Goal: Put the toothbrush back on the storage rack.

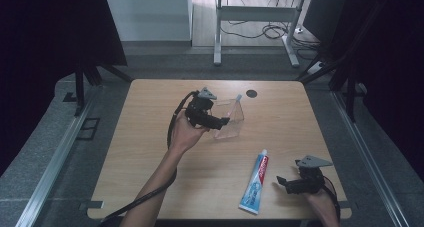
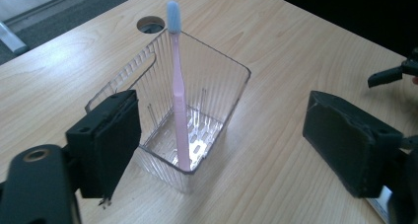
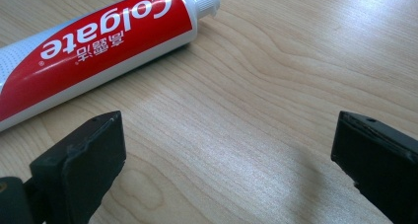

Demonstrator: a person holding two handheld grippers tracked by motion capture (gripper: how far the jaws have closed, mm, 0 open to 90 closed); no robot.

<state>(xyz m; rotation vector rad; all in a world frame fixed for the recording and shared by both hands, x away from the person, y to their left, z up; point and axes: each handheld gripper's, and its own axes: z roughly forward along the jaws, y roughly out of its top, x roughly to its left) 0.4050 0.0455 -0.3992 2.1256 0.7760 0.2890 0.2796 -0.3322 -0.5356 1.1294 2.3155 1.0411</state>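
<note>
step: brush (image 2: 178, 100) stands in holder (image 2: 224, 103), frame centre | left gripper (image 2: 222, 145) jaws released | right gripper (image 3: 226, 160) jaws released, empty | next: grasp paste (image 1: 255, 181), lower right

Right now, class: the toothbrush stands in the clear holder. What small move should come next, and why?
Probably slide the right gripper toward the toothpaste tube: its jaws stand open, the tube lies flat beside them, and the toothbrush already leans inside the clear holder.

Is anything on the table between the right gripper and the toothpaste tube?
No. In the high view, bare wood separates the right gripper from the toothpaste tube; the right gripper view shows the same bare table.
</note>
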